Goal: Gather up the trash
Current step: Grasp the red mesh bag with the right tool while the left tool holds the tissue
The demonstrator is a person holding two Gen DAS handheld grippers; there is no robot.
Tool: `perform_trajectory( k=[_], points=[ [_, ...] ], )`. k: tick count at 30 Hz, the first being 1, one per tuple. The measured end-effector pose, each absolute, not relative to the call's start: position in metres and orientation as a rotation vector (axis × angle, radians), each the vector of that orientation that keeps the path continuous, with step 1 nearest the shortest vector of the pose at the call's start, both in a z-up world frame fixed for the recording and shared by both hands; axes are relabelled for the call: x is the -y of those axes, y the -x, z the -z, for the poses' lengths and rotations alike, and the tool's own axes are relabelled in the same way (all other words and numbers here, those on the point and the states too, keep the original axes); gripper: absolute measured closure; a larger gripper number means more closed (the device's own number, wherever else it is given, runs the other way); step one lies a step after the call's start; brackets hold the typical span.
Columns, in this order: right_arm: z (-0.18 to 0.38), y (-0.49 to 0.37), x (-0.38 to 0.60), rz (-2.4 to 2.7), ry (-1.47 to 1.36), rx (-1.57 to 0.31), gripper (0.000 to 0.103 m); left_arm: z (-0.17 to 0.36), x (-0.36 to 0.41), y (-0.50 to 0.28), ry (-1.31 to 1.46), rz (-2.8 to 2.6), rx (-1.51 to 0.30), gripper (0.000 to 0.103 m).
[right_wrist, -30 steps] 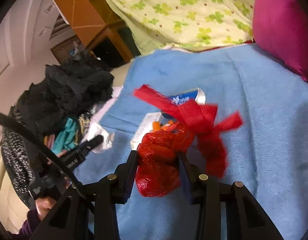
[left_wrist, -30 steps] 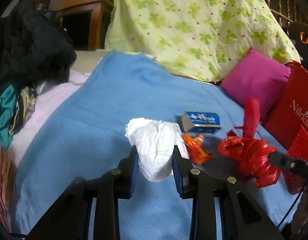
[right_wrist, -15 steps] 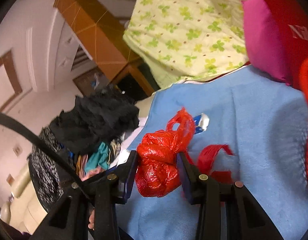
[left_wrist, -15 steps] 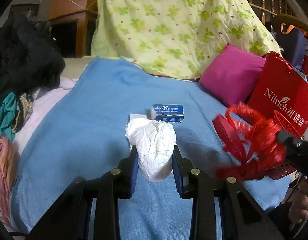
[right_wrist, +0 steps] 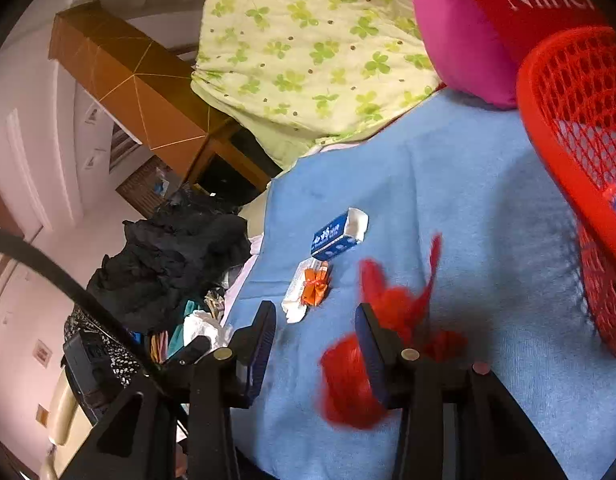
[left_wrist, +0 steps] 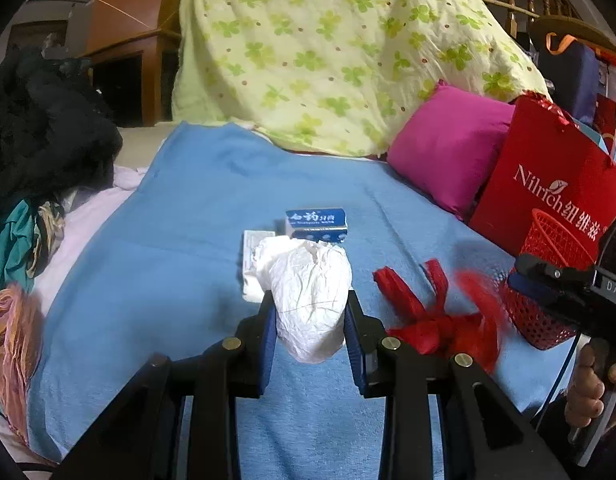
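My left gripper (left_wrist: 310, 332) is shut on a crumpled white plastic wad (left_wrist: 308, 292) held above the blue blanket (left_wrist: 195, 216). The jaws of my right gripper (right_wrist: 316, 316) are opening and nothing sits between its pads. A red plastic bag (right_wrist: 348, 384), blurred in motion, hangs just below and around the right finger; in the left wrist view the same bag (left_wrist: 432, 324) lies low over the blanket beside the red mesh basket (right_wrist: 572, 112). A blue box (right_wrist: 338, 236), an orange wrapper (right_wrist: 316, 286) and a white packet (right_wrist: 293, 306) lie on the blanket.
A red paper carrier bag (left_wrist: 548, 184) and a pink cushion (left_wrist: 448, 152) stand at the right. A clover-print quilt (left_wrist: 328, 52) is heaped at the back, and dark clothes (left_wrist: 39, 136) are piled at the left. A hand (left_wrist: 592, 384) holds the right gripper.
Both grippers swung right toward the red basket. The red bag, gripped in the right jaws before, has slipped out and is dropping. The white wad stays in the left jaws.
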State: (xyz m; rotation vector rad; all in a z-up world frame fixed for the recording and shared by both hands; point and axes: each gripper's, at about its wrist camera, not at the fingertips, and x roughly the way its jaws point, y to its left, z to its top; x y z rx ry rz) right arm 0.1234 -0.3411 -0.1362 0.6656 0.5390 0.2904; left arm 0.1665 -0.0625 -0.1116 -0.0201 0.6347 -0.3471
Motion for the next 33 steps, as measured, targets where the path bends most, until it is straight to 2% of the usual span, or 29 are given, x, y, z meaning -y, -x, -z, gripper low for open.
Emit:
perform_trajectory(
  k=[3, 6, 14, 18, 20, 21, 24, 25, 26, 33],
  points=[
    [0.135, -0.129, 0.332, -0.239, -0.587, -0.573, 0.058, 0.115, 0.065, -0.167, 0.014, 0.351, -0.647, 0.07],
    [0.141, -0.138, 0.322, -0.187, -0.509, -0.649, 0.038, 0.12, 0.064, -0.168, 0.011, 0.342, -0.657, 0.07],
    [0.178, -0.171, 0.28, -0.106, -0.25, -0.842, 0.038, 0.138, 0.064, -0.17, 0.027, 0.348, -0.704, 0.07],
    [0.184, -0.183, 0.271, -0.063, -0.169, -0.825, 0.037, 0.137, 0.062, -0.169, 0.023, 0.35, -0.703, 0.07],
    [0.186, -0.184, 0.271, -0.033, -0.149, -0.837, 0.044, 0.136, 0.061, -0.168, 0.022, 0.35, -0.7, 0.07],
    [0.186, -0.184, 0.27, -0.009, -0.124, -0.841, 0.059, 0.135, 0.06, -0.167, 0.023, 0.351, -0.699, 0.07],
    [0.18, -0.179, 0.272, -0.014, -0.131, -0.819, 0.074, 0.135, 0.061, -0.166, 0.019, 0.353, -0.696, 0.07],
    [0.178, -0.179, 0.273, -0.016, -0.131, -0.81, 0.09, 0.134, 0.061, -0.166, 0.017, 0.353, -0.695, 0.07],
    [0.174, -0.176, 0.276, -0.017, -0.141, -0.791, 0.095, 0.134, 0.062, -0.165, 0.019, 0.356, -0.695, 0.07],
    [0.154, -0.163, 0.3, -0.047, -0.284, -0.682, 0.095, 0.134, 0.073, -0.162, -0.002, 0.372, -0.698, 0.07]
  ],
)
